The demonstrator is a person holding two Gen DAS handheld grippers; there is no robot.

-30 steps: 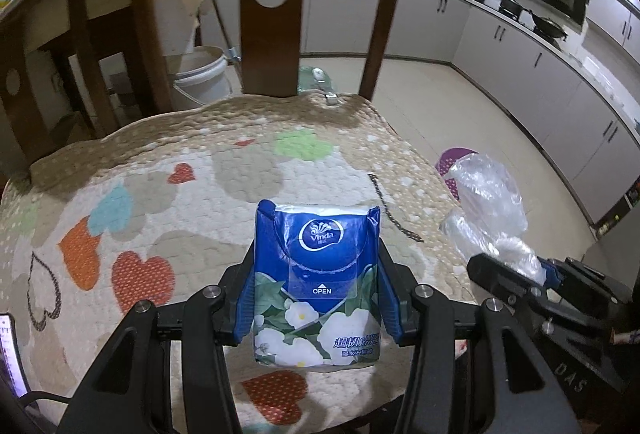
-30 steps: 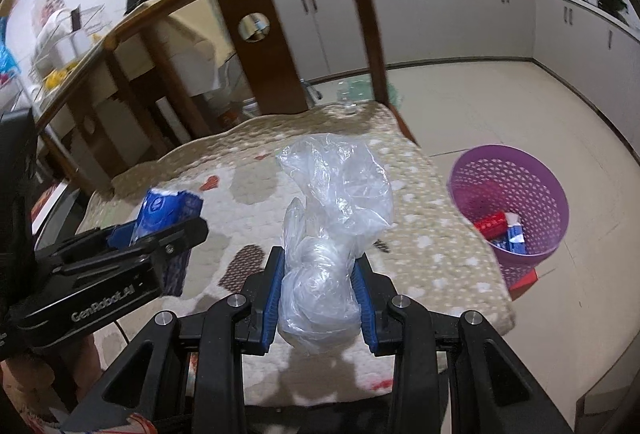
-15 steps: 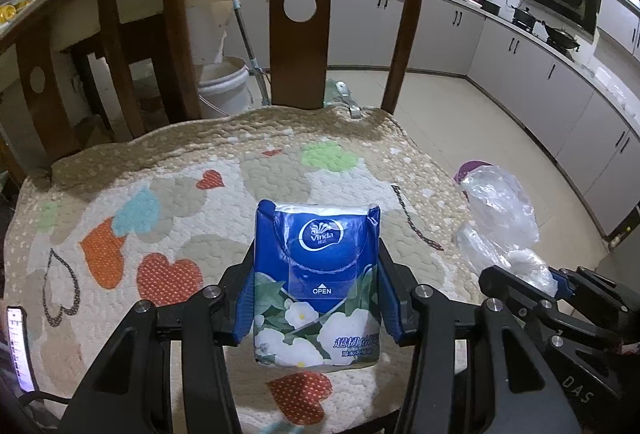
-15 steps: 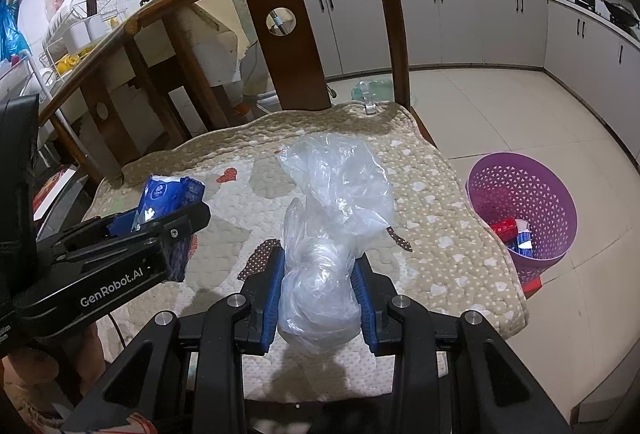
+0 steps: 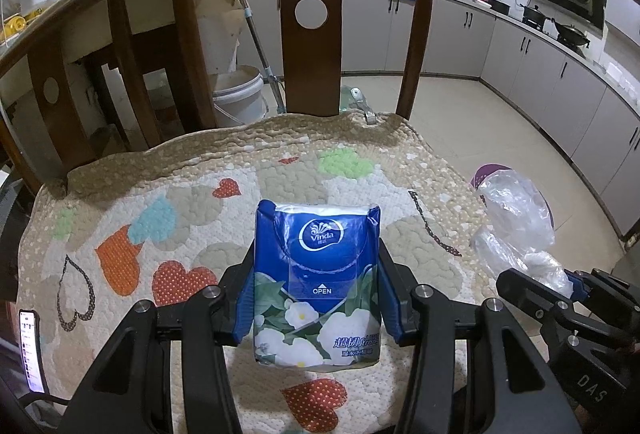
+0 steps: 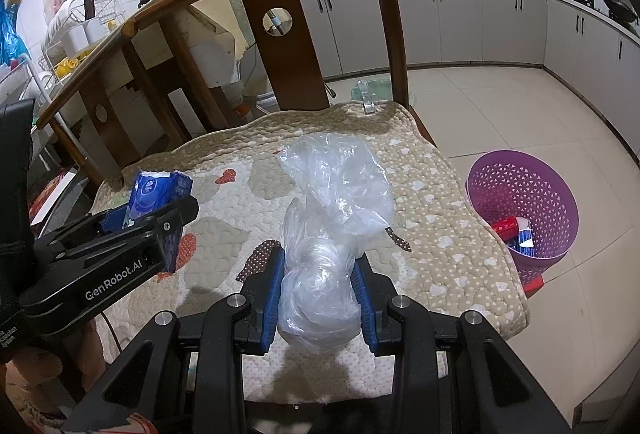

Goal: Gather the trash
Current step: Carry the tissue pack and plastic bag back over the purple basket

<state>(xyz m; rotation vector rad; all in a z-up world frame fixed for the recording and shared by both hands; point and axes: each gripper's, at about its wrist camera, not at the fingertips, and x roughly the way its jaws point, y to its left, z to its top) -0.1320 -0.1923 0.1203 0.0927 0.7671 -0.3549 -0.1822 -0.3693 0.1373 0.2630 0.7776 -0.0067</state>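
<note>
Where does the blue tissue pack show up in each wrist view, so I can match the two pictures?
Left wrist: the tissue pack is at centre-bottom, clamped in the left gripper above the cushion.
Right wrist: the pack is at mid-left, poking out of the left gripper seen from the side.
Shared landmark: the chair back slat with a round hole.
</note>
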